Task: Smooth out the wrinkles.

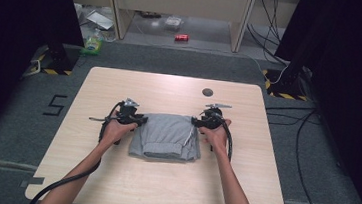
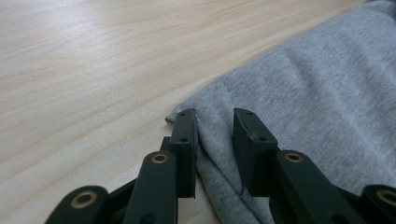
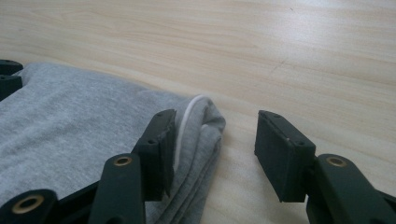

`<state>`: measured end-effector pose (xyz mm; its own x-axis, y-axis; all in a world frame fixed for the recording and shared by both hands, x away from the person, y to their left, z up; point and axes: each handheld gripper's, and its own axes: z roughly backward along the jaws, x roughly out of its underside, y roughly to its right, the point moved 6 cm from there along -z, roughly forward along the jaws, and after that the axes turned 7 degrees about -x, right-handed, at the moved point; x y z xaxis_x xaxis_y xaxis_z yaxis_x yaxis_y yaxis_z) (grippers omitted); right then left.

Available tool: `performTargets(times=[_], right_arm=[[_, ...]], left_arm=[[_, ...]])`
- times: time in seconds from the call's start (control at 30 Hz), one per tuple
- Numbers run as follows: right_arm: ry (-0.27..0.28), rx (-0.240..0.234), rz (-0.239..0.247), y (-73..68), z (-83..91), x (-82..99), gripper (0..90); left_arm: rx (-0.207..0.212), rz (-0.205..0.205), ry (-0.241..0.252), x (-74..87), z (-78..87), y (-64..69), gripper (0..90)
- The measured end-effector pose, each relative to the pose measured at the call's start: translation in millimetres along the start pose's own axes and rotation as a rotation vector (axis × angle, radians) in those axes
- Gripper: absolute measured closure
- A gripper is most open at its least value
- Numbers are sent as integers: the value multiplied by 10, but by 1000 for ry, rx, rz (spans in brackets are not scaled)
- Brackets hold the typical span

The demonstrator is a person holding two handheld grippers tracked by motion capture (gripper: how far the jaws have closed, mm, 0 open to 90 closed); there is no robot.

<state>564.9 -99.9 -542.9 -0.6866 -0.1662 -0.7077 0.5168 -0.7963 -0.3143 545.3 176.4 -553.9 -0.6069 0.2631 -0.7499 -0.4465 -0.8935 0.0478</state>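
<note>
Grippers, two (image 1: pixel 138 119) (image 1: pixel 198 122), apparently both loosened, flank one grey garment (image 1: pixel 166 136).

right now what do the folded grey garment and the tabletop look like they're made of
Folded grey garment: soft knit, likely cotton jersey or fleece; matte, with fine ribbed texture and limp folds. Pale wooden tabletop: light wood or wood-look laminate; smooth, slightly glossy, with streaky grain.

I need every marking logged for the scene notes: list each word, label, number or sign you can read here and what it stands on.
"5", or perhaps "S": black mark on the grey floor left of the table.
Red can on the floor beyond the table: label too small to read.
Folded grey garment, left gripper and right gripper: no lettering.
</note>
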Motion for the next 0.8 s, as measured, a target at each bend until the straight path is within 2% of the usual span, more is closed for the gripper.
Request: performTargets(times=[0.1, 0.23, 0.37, 0.5, 0.6, 0.7, 0.8], right_arm=[[2, 1, -12, -4, 19, 8, 464], [14, 17, 31, -38, 71, -29, 448], [32, 13, 47, -80, 163, -76, 444], [27, 16, 55, -105, 230, -75, 436], [27, 12, 62, -131, 270, -64, 432], [29, 4, 69, -170, 315, -43, 428], [33, -3, 74, -203, 358, -18, 423]], left_arm=[[-7, -1, -2, -1, 2, -1, 683], [-16, 10, -17, -6, 12, -5, 640], [-15, 15, -24, -12, 37, -27, 569], [18, 50, 5, -35, 144, -32, 522], [29, 41, 9, -32, 245, -15, 495], [45, 55, 19, -20, 319, 5, 461], [67, 51, 20, 14, 376, 41, 447]])
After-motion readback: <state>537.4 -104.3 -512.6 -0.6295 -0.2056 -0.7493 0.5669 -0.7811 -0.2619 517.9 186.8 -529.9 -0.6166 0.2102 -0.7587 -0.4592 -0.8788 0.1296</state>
